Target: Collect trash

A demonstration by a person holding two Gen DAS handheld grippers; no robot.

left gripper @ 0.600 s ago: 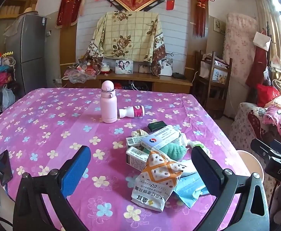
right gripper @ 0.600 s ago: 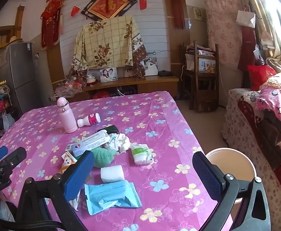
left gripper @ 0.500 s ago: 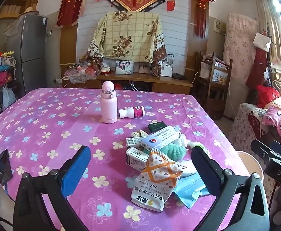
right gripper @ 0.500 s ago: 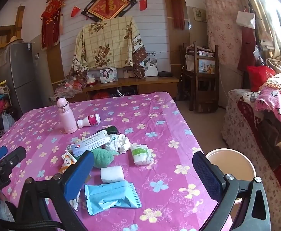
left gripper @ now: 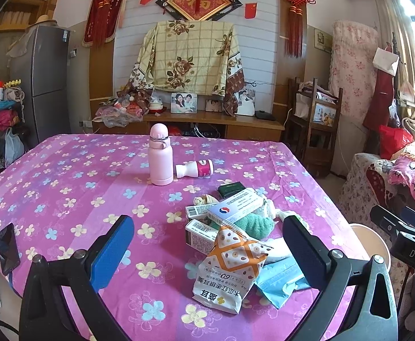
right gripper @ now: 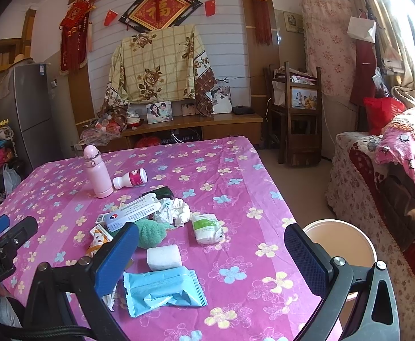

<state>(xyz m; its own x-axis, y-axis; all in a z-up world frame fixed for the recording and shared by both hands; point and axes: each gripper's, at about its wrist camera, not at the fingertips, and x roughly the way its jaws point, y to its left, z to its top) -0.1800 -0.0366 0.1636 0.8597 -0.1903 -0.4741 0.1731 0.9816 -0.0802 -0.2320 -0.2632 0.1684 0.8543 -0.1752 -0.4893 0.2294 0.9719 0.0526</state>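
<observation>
**Litter heaped near the bench's right edge, both grippers empty above it**

The bench point(left gripper: 65, 176) is covered in a glossy magenta cloth printed with small blue, yellow and white flowers. The trash lies in a loose cluster toward the right edge, nearer the front corner than the far one. Frontmost in the left wrist view is a crinkled snack bag point(left gripper: 230, 267) in white and orange with a diamond pattern, lying partly over a flat light-blue plastic wrapper point(right gripper: 161, 289). Just behind them sit small printed cardboard cartons point(left gripper: 200, 234), a long white medicine box point(right gripper: 133, 211) with a red-and-blue round logo, a nubbly green sponge point(right gripper: 150, 231), a white foam block point(right gripper: 164, 257), crumpled white tissue point(right gripper: 174, 211) and a soft white pouch point(right gripper: 207, 227) with green print. A dark flat packet point(left gripper: 231, 189) lies at the heap's far side.

Well apart, toward the bench's middle, a smooth pink flask point(left gripper: 159, 156) stands upright, with a small white bottle point(left gripper: 194, 168) with a pink label on its side just beside it. A round cream bin point(right gripper: 339, 244) stands off the right edge.

The left gripper point(left gripper: 207, 251) and right gripper point(right gripper: 210, 255) both have jaws spread wide, holding nothing, blue ribbed pads point(left gripper: 112, 250) facing inward.
</observation>
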